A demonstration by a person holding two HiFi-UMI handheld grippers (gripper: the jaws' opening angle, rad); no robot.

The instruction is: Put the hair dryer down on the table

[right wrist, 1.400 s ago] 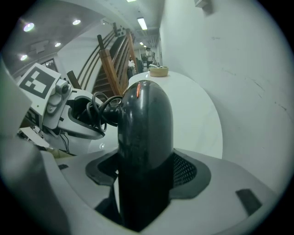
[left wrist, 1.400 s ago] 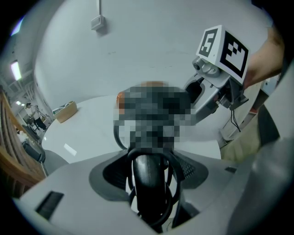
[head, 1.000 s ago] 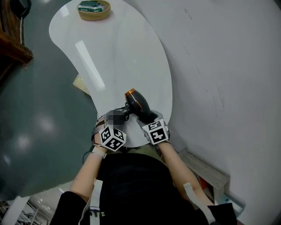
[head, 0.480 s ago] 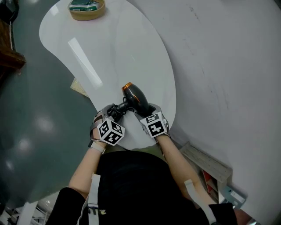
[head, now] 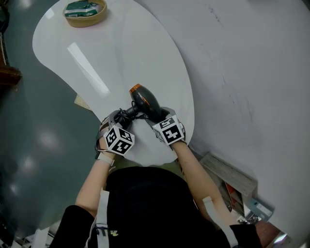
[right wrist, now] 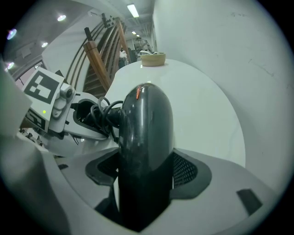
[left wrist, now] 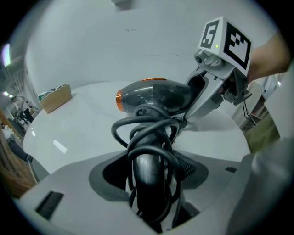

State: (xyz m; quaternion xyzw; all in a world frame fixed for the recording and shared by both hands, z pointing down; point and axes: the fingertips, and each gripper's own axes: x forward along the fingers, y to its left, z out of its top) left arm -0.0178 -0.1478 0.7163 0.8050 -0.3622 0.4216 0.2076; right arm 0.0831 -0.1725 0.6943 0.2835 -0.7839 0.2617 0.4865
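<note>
A dark grey hair dryer (head: pixel 144 101) with an orange nozzle ring hangs just above the near end of the white table (head: pixel 145 43), carried by both grippers. My left gripper (head: pixel 123 117) is shut on the handle (left wrist: pixel 148 170), which has the black cord wound round it. My right gripper (head: pixel 157 118) is shut on the rear of the barrel (right wrist: pixel 144 137), and the nozzle points away from me. In the left gripper view, the right gripper (left wrist: pixel 197 108) grips the barrel's back end. The left gripper (right wrist: pixel 87 119) shows at the left of the right gripper view.
A round wooden basket (head: pixel 85 12) with green packets stands at the table's far end. A white wall (head: pixel 252 72) runs along the right. Grey floor (head: pixel 34 135) lies to the left. A low pale crate (head: pixel 227 174) sits by the wall near my right arm.
Both grippers have carried the hair dryer forward, further over the table, and slightly lower. The grips on handle and barrel are unchanged.
</note>
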